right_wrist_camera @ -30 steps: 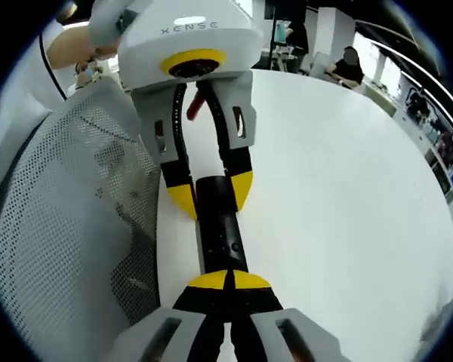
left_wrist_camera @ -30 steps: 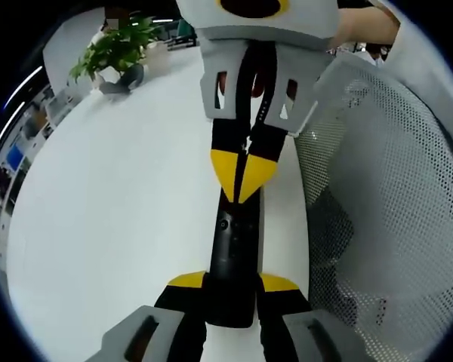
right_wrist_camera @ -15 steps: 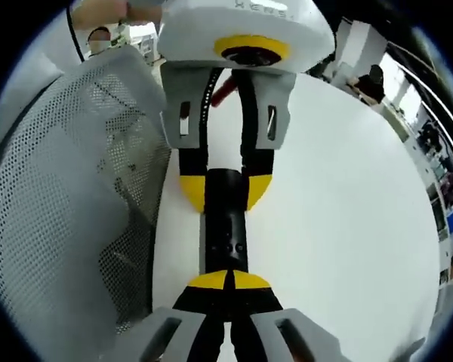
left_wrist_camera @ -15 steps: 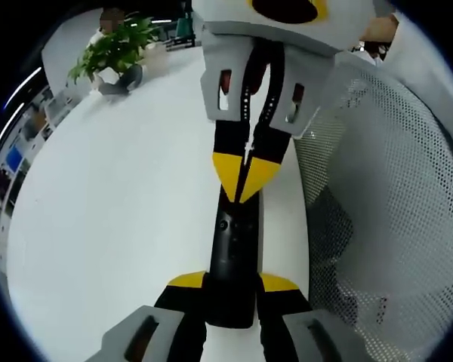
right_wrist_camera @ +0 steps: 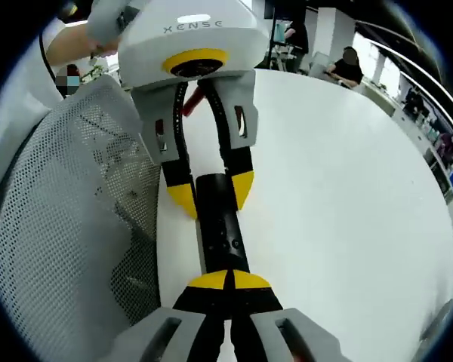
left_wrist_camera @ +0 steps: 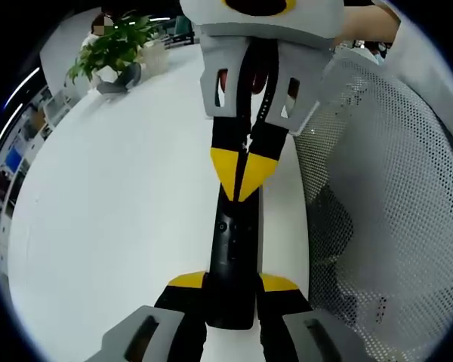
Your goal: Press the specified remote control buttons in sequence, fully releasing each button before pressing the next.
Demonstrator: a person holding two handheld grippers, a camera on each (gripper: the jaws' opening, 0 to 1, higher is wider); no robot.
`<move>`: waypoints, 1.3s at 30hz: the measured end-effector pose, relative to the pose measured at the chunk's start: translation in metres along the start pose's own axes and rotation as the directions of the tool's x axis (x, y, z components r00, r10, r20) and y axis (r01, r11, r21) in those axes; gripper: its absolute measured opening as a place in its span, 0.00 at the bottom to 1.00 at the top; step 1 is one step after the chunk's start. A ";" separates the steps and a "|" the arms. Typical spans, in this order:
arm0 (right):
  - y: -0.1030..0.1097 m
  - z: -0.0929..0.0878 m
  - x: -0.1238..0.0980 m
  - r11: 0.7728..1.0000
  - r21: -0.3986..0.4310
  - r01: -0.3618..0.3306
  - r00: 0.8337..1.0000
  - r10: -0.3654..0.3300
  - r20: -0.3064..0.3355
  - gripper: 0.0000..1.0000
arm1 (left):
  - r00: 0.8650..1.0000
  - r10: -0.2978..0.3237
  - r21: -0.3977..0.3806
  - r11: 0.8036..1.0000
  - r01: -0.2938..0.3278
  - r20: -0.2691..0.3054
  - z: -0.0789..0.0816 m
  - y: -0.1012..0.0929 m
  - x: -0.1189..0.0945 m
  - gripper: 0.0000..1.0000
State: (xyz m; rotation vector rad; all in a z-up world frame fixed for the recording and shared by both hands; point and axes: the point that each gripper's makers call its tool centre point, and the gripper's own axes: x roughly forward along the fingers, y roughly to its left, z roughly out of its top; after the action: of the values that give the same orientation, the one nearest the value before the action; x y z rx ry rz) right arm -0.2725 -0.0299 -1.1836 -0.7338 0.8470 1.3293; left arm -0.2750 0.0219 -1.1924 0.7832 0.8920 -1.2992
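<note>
L gripper (left_wrist_camera: 232, 290) clamps remote (left_wrist_camera: 231, 249) by its end, R gripper (right_wrist_camera: 228, 280) jaws closed, empty, tips on buttons: press straight down, then lift fully.

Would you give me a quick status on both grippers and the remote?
Left gripper shut on remote. Right gripper shut, tips on remote's other end. Mesh chair back alongside, nothing blocking.

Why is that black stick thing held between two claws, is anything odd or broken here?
Nothing stands out. The left gripper clamps one end of the black remote, and the right gripper presses shut tips on it. The white table shows no spill or damage.
</note>
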 end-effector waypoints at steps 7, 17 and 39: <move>0.001 -0.007 -0.004 1.000 -0.003 0.006 1.000 -0.006 -0.015 0.00 | 1.000 -0.002 -0.003 1.000 0.002 0.008 0.000 0.000 0.000 0.24; 0.000 -0.004 0.001 0.996 -0.082 0.039 0.997 -0.044 -0.070 0.00 | 1.000 -0.010 0.007 1.000 0.010 0.027 0.001 0.001 0.000 0.24; 0.000 0.001 0.004 0.997 -0.076 0.023 1.000 -0.022 0.006 0.00 | 1.000 -0.007 0.000 1.000 0.007 0.029 0.000 0.001 0.000 0.24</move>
State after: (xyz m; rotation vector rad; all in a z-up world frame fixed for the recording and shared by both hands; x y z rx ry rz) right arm -0.2723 -0.0270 -1.1864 -0.7969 0.7847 1.3489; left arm -0.2742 0.0216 -1.1922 0.7599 0.8720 -1.3131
